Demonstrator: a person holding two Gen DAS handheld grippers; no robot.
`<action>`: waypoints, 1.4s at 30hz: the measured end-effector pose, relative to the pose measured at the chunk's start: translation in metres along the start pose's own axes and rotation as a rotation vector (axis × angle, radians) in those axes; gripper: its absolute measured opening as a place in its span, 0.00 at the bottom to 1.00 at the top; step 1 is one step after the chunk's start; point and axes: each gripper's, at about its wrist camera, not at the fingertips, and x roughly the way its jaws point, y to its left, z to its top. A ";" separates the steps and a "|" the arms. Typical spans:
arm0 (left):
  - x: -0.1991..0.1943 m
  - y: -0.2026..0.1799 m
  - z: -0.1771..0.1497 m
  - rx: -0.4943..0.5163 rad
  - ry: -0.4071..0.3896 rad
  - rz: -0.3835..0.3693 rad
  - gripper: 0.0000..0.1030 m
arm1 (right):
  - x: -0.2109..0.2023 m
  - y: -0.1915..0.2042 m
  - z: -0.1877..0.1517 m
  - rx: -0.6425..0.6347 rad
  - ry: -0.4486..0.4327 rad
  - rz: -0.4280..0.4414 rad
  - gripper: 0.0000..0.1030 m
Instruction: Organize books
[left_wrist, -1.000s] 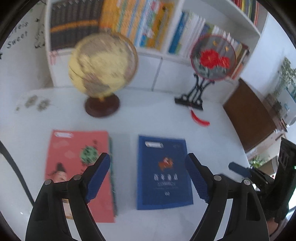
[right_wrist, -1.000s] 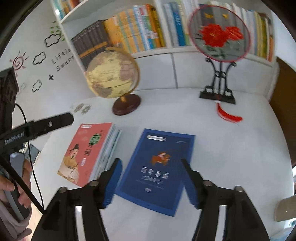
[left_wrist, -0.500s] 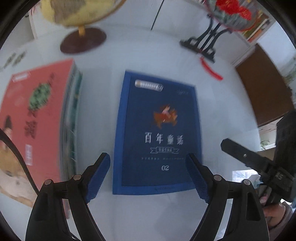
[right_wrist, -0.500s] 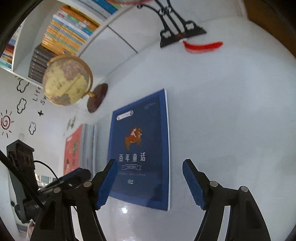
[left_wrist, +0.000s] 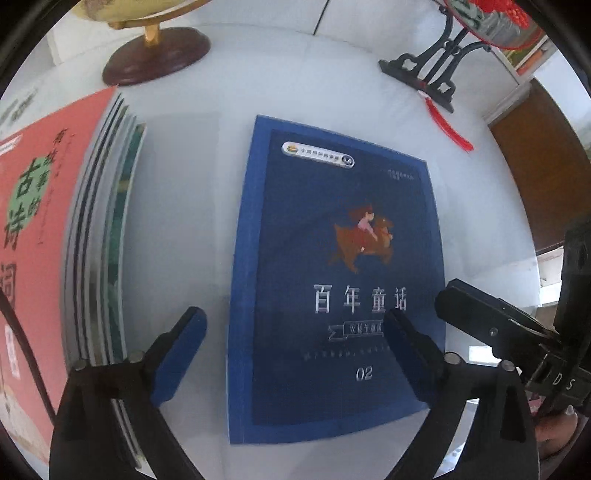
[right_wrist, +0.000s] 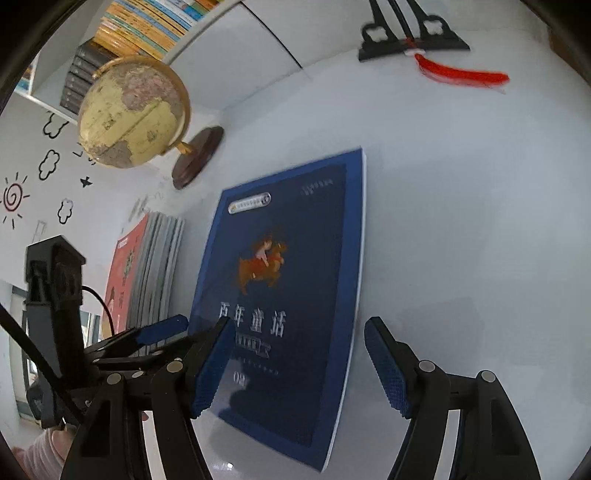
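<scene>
A dark blue book (left_wrist: 332, 277) with a rider on its cover lies flat on the white table (left_wrist: 184, 166). My left gripper (left_wrist: 293, 317) hangs low over its near end, jaws opening. The left pad is above bare table, the right pad above the cover, and neither presses the book. My right gripper (right_wrist: 299, 325) stands open over the same book (right_wrist: 295, 277). Its left pad is over the cover and its right pad is past the book's right edge. A stack of books with a red cover on top (left_wrist: 37, 221) lies to the left.
A globe (right_wrist: 129, 110) on a dark wooden base (left_wrist: 155, 59) stands at the back left. A black fan stand (left_wrist: 424, 77) with a red tassel (right_wrist: 461, 74) is at the back right. Bookshelves (right_wrist: 147, 26) run behind. A hand (right_wrist: 40, 454) is at the lower left.
Both grippers have come down and tilted toward the blue book, which now fills each view. The left jaws stand a little wider. The books have not moved.
</scene>
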 end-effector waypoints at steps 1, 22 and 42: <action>0.001 -0.001 -0.001 0.008 -0.008 -0.006 0.99 | 0.001 0.000 0.001 -0.007 -0.009 0.005 0.69; 0.000 0.006 0.000 0.020 -0.007 -0.115 0.98 | 0.002 -0.001 0.006 0.054 0.102 0.292 0.14; -0.012 0.004 -0.009 -0.179 0.026 -0.264 0.46 | 0.000 0.019 -0.006 -0.232 0.015 -0.040 0.08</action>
